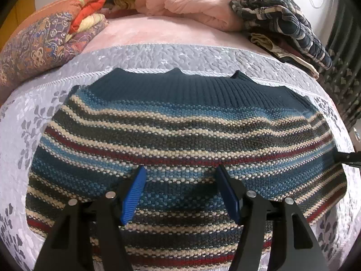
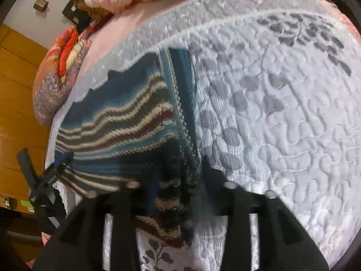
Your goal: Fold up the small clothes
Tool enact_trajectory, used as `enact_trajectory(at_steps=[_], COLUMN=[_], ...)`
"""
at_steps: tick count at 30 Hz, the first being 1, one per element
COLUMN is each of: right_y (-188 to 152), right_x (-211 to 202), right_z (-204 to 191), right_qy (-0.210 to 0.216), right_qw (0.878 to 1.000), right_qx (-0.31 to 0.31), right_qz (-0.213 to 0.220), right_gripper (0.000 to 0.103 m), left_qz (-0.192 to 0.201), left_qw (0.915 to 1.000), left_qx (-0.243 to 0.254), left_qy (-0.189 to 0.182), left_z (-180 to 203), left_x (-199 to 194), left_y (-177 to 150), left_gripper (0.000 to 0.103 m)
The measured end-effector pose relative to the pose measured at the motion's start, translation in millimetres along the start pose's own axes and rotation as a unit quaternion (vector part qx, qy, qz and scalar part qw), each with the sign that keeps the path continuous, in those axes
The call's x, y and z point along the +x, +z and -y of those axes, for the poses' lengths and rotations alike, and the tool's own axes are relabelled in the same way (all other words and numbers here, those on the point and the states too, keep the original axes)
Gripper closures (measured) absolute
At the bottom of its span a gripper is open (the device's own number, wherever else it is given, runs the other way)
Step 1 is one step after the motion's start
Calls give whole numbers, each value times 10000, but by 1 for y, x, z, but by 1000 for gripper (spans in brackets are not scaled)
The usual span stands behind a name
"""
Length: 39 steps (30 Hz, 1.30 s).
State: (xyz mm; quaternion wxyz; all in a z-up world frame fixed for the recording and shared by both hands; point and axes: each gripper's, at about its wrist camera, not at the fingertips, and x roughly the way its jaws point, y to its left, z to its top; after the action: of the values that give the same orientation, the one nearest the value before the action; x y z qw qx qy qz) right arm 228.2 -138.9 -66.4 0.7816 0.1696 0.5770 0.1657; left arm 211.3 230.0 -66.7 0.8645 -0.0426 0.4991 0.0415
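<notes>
A striped knitted sweater (image 1: 180,122) in blue, cream, grey and red lies flat on a pale quilted bedspread (image 1: 158,56), its dark blue ribbed hem on the far side. My left gripper (image 1: 180,171) hovers open low over its near middle, blue pads wide apart and nothing between them. The right gripper (image 1: 347,158) shows as a dark tip at the sweater's right edge. In the blurred right wrist view, the right gripper (image 2: 180,176) stands open astride the sweater's (image 2: 117,113) side edge, with knit fabric between its fingers. The left gripper (image 2: 56,164) appears there at far left.
A folded patterned quilt (image 1: 45,38) lies at the back left. A pink blanket (image 1: 180,0) is heaped at the back. A pile of dark checked clothes (image 1: 282,18) sits at the back right. Bare bedspread (image 2: 282,113) stretches right of the sweater. Wooden panelling (image 2: 18,90) stands beyond the bed.
</notes>
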Motion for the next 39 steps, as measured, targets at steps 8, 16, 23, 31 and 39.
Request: enact_trajectory(at_steps=[8, 16, 23, 31, 39], right_y=[4, 2, 9, 6, 5], right_x=[-3, 30, 45, 41, 43], right_z=[15, 16, 5, 7, 11], right_qy=[166, 598, 901, 918, 927], right_qw=[9995, 9969, 9943, 9945, 9943], right_qx=[139, 230, 312, 347, 398], right_qz=[-241, -454, -472, -369, -347], right_gripper=[42, 49, 68, 78, 78], left_qz=[66, -34, -29, -43, -22], left_qw=[9996, 9999, 9997, 9991, 9992], left_qx=[-187, -55, -120, -214, -174], left_qy=[-181, -139, -228, -375, -366], left_z=[1, 7, 4, -2, -1], left_x=[-12, 2, 4, 5, 6], left_y=[8, 6, 4, 2, 2], left_gripper=[39, 38, 37, 37, 36])
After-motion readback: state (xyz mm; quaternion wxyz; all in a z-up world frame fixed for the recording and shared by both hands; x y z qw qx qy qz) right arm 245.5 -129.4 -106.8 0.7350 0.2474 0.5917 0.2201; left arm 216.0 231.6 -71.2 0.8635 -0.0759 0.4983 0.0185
